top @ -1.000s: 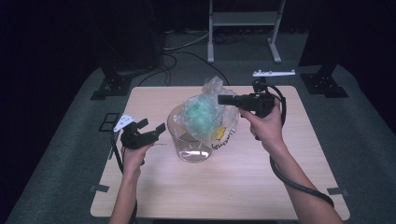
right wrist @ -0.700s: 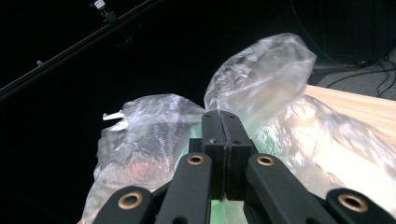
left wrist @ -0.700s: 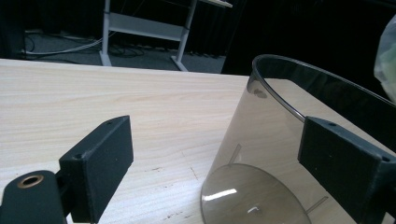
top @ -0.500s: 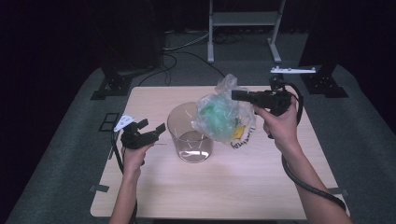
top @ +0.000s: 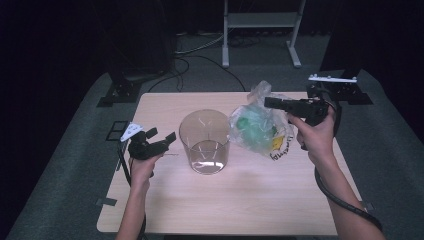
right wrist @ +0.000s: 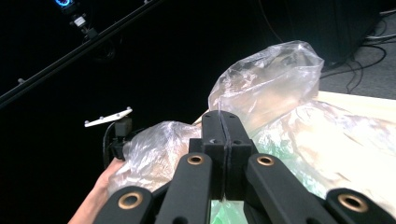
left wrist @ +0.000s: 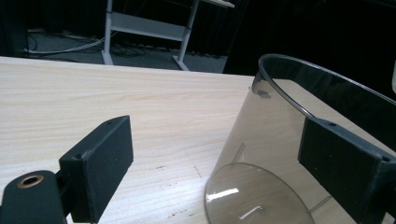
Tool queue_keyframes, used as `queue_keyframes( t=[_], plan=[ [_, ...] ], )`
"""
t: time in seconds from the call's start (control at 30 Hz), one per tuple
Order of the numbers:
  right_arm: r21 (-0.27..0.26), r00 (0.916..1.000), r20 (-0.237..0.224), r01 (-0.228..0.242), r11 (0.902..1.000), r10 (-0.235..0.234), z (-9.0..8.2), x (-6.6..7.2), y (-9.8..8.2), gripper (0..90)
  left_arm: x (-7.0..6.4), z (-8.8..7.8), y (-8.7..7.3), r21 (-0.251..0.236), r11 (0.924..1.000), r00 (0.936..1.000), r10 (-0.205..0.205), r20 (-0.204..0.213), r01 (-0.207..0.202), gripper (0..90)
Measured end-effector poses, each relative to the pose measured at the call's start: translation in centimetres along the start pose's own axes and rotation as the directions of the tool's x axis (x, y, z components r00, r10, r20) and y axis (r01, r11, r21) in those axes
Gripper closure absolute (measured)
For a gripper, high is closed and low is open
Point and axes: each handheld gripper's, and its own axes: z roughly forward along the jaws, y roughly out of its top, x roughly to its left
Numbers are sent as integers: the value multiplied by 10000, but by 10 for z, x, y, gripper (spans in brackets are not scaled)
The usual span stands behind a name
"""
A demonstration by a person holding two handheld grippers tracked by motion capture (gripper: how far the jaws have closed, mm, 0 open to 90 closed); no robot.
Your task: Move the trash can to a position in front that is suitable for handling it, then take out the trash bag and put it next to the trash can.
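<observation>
A clear plastic bag (top: 257, 127) with green contents and a yellow mark hangs above the table, just right of a clear round tub (top: 205, 140). My right gripper (top: 267, 102) is shut on the bag's upper edge; in the right gripper view the jaws (right wrist: 224, 126) meet on the crumpled film (right wrist: 266, 88). My left gripper (top: 162, 136) rests low at the tub's left side, open. In the left gripper view its pads (left wrist: 100, 161) stand wide apart, with the tub's wall (left wrist: 280, 154) just ahead of the right jaw. Nothing is gripped there.
The light wooden table (top: 250, 200) sits on grey floor mats. A metal stand (top: 260, 30) and cables lie beyond the far edge. Black equipment bases (top: 120, 92) stand at the far corners. My left hand with its gripper (right wrist: 116, 140) appears behind the bag in the right gripper view.
My right gripper has carried the bag to the right, from over the tub to beside it. The left gripper has stayed where it was.
</observation>
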Motion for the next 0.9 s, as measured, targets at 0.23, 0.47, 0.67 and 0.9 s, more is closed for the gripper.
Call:
queue_keyframes(
  t=[0.23, 0.47, 0.67, 0.9],
  plan=[
    [-158, 9992, 327, -214, 9996, 219, -13, -11, -1, 900, -1, -1, 1, -52, 9999, 9999, -93, 50, 93, 92],
    [-222, 9977, 510, -425, 9989, 435, -16, -26, -6, 900, -1, 0, 0, -57, 9999, 9999, -110, 70, 111, 92],
    [-145, 9949, 555, -830, 9964, 837, -12, -39, -16, 900, -2, 1, 1, -82, 9999, 9999, -80, 65, 81, 92],
    [-169, 9924, 670, -1019, 9947, 1028, -13, -48, -20, 900, -3, 1, 0, -71, 9999, 9999, -82, 98, 83, 92]
  ],
)
